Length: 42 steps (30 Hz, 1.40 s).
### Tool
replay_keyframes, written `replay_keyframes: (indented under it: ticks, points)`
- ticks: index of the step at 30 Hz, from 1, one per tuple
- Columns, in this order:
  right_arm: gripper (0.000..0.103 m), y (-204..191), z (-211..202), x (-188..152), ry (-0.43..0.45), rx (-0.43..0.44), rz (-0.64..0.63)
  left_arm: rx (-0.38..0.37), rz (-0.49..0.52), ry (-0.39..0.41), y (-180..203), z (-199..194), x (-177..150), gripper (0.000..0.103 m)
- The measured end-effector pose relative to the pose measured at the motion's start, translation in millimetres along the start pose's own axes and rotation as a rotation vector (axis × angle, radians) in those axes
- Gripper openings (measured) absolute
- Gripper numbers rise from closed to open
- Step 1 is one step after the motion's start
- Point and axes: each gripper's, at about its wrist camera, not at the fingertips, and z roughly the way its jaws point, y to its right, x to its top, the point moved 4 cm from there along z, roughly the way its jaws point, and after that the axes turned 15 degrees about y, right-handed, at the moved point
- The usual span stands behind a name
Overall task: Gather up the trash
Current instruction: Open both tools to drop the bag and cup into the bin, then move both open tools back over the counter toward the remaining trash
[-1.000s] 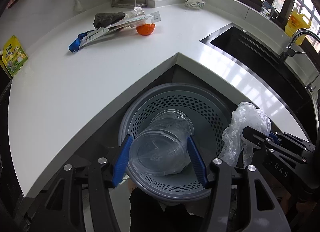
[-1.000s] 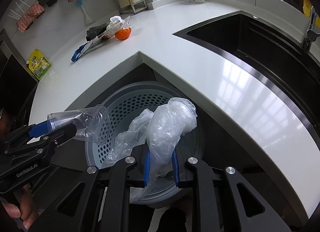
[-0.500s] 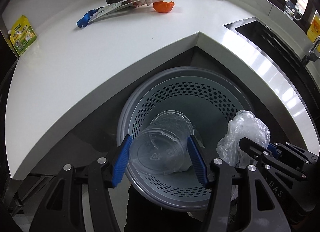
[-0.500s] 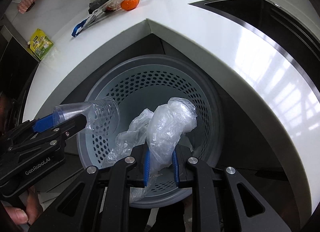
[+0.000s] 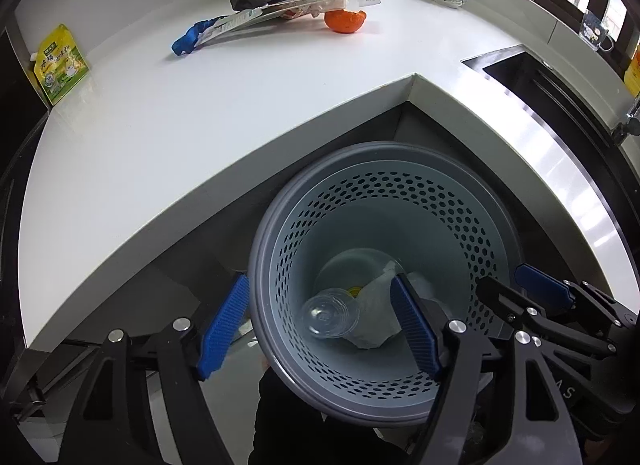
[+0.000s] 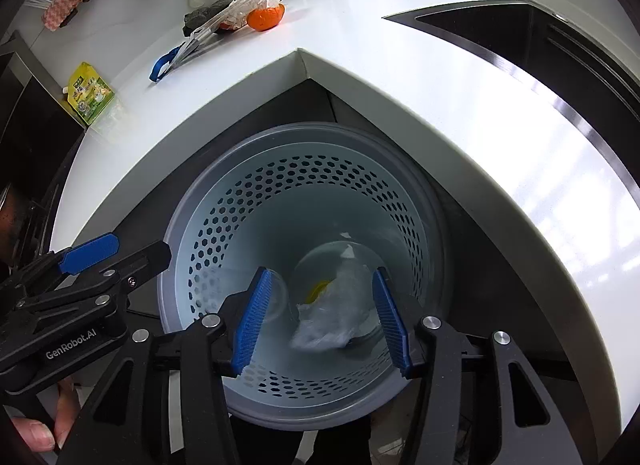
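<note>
Both the left gripper and right gripper gape wide and empty above the bin, where the cup and bag lie.

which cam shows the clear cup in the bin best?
Left wrist: the clear cup lies sharp and unobstructed on the bin floor. In the right wrist view it is a faint blur, partly hidden behind a finger.

The clear cup is blurred behind a gripper finger; the sink runs off frame.
</note>
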Motion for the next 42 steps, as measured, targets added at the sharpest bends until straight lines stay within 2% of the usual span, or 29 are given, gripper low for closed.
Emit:
replay_keyframes:
  ticks: [7, 12, 16, 26, 42]
  points:
    - [0.064, 4, -5, -5, -0.010, -0.028, 0.007, 0.020, 0.003, 0.027, -4, -8, 3, 0.080]
    - [0.073, 3, -17, -6, 0.019, -0.070, -0.018, 0.029, -0.002, 0.054, -8, -17, 5, 0.088]
    - [0.075, 2, -26, -5, 0.026, -0.086, -0.033, 0.039, -0.004, 0.061, -10, -22, 7, 0.091]
    - [0.078, -4, -42, 3, 0.030, -0.038, -0.002, 0.045, -0.009, 0.100, -15, -42, 22, 0.095]
    - [0.079, -23, -71, 38, 0.134, 0.020, -0.042, 0.072, -0.052, 0.179, -24, -75, 48, 0.097]
